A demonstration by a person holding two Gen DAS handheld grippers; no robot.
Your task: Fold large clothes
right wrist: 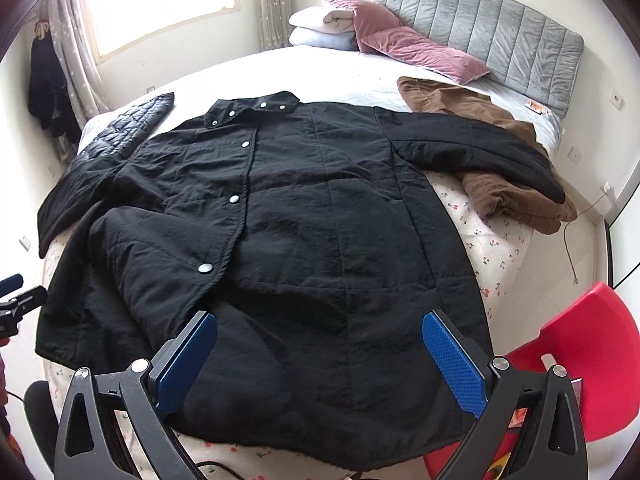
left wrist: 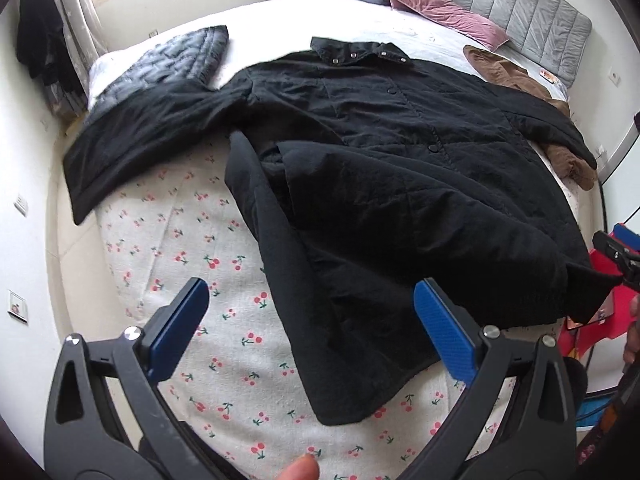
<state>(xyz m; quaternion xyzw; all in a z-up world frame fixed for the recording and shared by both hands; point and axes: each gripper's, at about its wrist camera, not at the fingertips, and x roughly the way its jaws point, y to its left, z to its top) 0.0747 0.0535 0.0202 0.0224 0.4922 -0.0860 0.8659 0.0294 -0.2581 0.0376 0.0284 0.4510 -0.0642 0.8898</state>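
I hold the left gripper [left wrist: 312, 332] low over the cherry-print sheet [left wrist: 192, 248], its blue pads spread wide with nothing between them, aimed at the near hem of the black coat [left wrist: 400, 184]. My right gripper [right wrist: 320, 356] hovers above the coat's [right wrist: 320, 220] lower front, fingers likewise parted and empty. The coat lies flat on the bed, front up, snaps fastened, both sleeves spread outward. One sleeve drapes over a brown garment [right wrist: 512, 188]; a quilted dark jacket [right wrist: 128, 128] sits beyond the other. Pink pillows [right wrist: 416, 52] rest at the grey headboard [right wrist: 500, 32].
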